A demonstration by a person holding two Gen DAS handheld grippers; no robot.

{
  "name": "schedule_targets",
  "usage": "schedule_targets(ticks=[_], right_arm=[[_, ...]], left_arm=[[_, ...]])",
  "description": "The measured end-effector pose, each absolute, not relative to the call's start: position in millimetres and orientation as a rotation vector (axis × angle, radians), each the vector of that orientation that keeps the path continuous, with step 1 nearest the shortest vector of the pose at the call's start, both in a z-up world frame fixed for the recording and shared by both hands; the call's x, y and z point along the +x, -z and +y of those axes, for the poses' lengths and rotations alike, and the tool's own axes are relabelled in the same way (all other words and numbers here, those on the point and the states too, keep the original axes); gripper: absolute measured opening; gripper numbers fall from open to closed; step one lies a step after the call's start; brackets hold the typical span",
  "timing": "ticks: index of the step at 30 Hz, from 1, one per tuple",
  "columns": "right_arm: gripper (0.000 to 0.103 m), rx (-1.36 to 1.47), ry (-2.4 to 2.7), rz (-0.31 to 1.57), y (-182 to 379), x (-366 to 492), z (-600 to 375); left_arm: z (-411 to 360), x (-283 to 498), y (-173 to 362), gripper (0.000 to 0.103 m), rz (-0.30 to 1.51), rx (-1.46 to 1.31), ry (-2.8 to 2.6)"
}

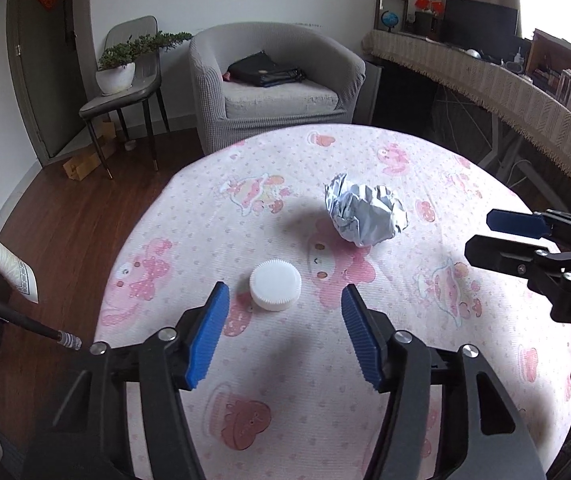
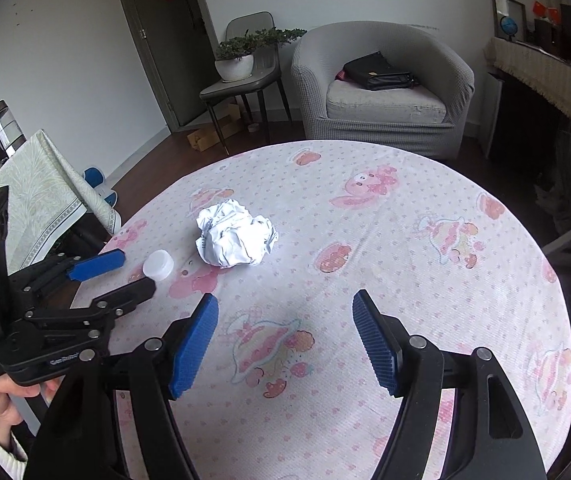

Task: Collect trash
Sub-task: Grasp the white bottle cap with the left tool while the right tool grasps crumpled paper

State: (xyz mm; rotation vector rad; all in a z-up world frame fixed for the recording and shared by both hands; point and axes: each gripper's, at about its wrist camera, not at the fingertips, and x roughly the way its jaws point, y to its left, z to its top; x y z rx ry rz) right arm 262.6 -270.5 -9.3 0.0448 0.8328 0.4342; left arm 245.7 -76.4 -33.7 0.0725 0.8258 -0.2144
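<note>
White ribbed bottle cap lies on the pink-printed tabletop just ahead of the open, empty left tool; crumpled paper ball beyond; right tool open, empty.

soft daylight, window glare, fisheye-bent edges

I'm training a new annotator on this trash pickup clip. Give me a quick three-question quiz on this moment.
1. True or false: the left gripper has already closed on the white cap.
2. Which item lies farther from the left gripper?
A. the crumpled paper ball
B. the white cap
3. Fill in: the right gripper holds ____.

Key:
1. False. The cap lies just ahead of its open fingertips, untouched.
2. A.
3. Nothing. Its jaws are open over the pink tablecloth.
</note>
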Motion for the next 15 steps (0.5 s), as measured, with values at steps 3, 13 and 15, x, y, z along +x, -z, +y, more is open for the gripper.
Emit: schedule_targets(ticks=[3,13,15], right_arm=[[0.071,0.026,-0.442,0.831,7,261,-269],[0.071,0.006,-0.445,0.845,6,262,-269],[0.071,0.001,-0.453,0.841,4,262,-265]], left_arm=[[-75,250,35,0.059,0.838,0.055,0.205],[-89,260,44,0.041,0.882,0.117,0.178],[-91,259,44,0.035,0.881,0.122,0.184]])
